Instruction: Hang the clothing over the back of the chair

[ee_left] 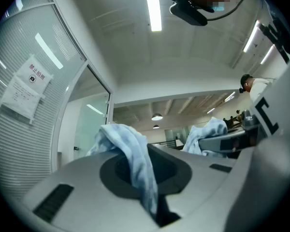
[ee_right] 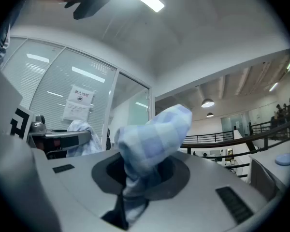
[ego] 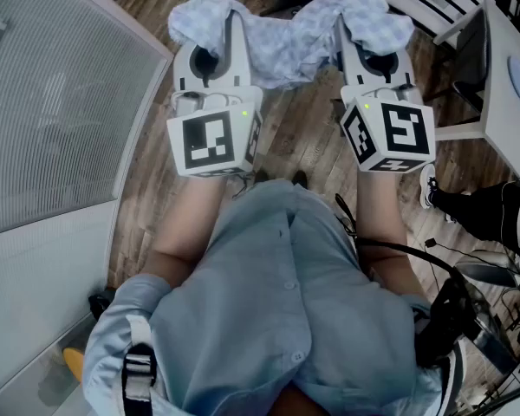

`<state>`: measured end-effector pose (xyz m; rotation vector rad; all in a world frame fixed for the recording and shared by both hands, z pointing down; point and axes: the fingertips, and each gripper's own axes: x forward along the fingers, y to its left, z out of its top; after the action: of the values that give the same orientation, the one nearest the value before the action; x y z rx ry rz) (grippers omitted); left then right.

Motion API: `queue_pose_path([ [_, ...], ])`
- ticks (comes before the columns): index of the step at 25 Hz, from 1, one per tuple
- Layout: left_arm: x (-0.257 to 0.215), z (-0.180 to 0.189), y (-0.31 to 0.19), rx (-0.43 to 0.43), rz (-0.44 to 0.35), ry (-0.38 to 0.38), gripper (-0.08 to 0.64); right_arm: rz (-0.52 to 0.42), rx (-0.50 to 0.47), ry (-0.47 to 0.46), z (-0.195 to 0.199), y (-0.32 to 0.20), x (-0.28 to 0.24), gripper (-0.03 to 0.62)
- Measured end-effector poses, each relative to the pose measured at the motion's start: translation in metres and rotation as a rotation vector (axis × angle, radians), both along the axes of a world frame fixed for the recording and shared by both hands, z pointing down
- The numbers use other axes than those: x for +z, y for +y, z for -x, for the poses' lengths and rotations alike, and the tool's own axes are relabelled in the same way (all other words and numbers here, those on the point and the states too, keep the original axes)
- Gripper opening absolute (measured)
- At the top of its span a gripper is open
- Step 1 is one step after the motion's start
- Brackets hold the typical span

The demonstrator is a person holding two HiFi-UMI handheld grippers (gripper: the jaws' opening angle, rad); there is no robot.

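Observation:
A pale blue checked garment (ego: 286,33) hangs stretched between my two grippers, held in the air above the wooden floor. My left gripper (ego: 215,33) is shut on one bunched end of the garment (ee_left: 135,161), which spills out over its jaws. My right gripper (ego: 364,24) is shut on the other end of the garment (ee_right: 150,144), with a puffed fold standing up above the jaws. Both grippers point about level, side by side in front of my body. No chair back shows clearly in any view.
A frosted glass partition (ego: 52,102) stands close on the left. A white table (ego: 511,76) and dark furniture sit at the upper right. Another person's leg and shoe (ego: 468,206) are on the floor at the right. Cables (ego: 451,284) trail near my right side.

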<state>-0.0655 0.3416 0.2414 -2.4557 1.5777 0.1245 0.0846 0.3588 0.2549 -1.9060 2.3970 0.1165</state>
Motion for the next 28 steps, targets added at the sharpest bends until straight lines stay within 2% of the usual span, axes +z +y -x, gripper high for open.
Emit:
queue_pose_path([
  [10, 0.004, -0.037, 0.006, 0.006, -0.008, -0.021, 0.037, -0.011, -0.015, 0.0, -0.033, 0.004, 0.004, 0.075],
  [15, 0.013, -0.042, 0.01, -0.035, 0.028, -0.006, 0.037, -0.002, -0.038, -0.039, -0.044, 0.003, 0.01, 0.075],
  [18, 0.018, -0.044, 0.006, -0.028, 0.039, -0.014, 0.037, 0.011, -0.044, -0.051, -0.045, 0.0, 0.016, 0.075],
  [23, 0.024, -0.04, -0.019, -0.021, 0.04, 0.002, 0.037, 0.027, -0.046, -0.039, -0.038, -0.028, 0.024, 0.077],
  [28, 0.036, -0.032, -0.077, 0.003, 0.075, 0.021, 0.037, 0.052, -0.05, -0.024, -0.022, -0.087, 0.033, 0.077],
])
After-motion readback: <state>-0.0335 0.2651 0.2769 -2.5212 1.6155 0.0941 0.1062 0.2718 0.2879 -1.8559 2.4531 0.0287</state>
